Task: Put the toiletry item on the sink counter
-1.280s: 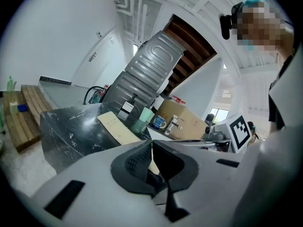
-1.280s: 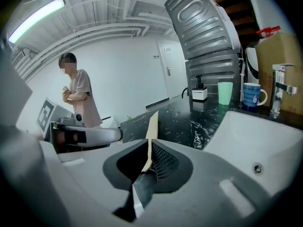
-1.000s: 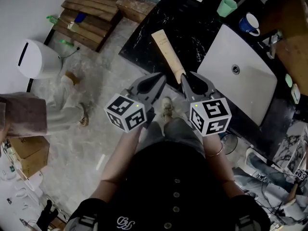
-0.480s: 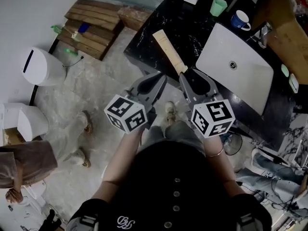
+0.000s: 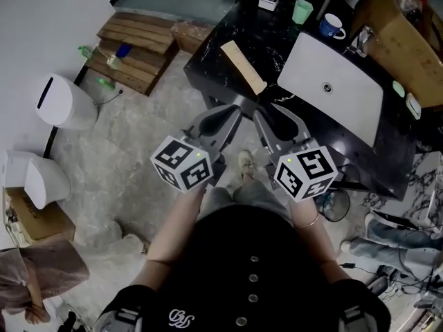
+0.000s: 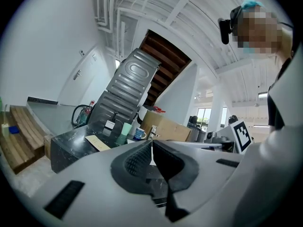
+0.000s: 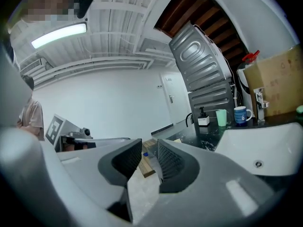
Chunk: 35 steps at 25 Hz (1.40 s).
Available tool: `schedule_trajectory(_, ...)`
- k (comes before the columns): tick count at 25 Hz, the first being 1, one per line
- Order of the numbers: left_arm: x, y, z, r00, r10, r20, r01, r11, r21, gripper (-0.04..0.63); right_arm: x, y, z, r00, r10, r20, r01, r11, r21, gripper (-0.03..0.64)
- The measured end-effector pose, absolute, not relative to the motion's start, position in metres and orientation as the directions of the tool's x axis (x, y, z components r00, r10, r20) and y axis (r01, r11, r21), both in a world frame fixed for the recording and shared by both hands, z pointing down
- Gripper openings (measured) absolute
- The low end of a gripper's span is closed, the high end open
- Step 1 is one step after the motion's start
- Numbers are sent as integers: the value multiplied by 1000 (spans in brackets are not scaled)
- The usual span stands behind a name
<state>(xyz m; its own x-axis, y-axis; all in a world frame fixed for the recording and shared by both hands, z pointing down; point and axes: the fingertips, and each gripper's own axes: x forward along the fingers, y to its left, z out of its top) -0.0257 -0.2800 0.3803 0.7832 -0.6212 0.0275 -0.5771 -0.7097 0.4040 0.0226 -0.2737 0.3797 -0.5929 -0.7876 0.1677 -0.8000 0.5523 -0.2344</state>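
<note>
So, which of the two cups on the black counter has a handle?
The blue mug, nearest the sink; the pale green cup beside it has no handle.

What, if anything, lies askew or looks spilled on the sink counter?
The long tan box lies flat on the black counter, left of the white basin, at a slant to the counter's edges. The green cup and the blue mug farther back stand upright. I see nothing spilled or broken.
</note>
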Motion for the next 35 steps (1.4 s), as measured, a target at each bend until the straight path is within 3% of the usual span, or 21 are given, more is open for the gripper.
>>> schedule_trajectory(10,-30,-236,364,795,-606,-14,-556,-738,383,14,10,-226,364,-618,-780,98,-778,588,-221,5)
schedule_trajectory(35,-47,-221,362,819,-574,0,-536,-764,359,14,-15,-210,365,-581,-804,129,-812,562,-155,3)
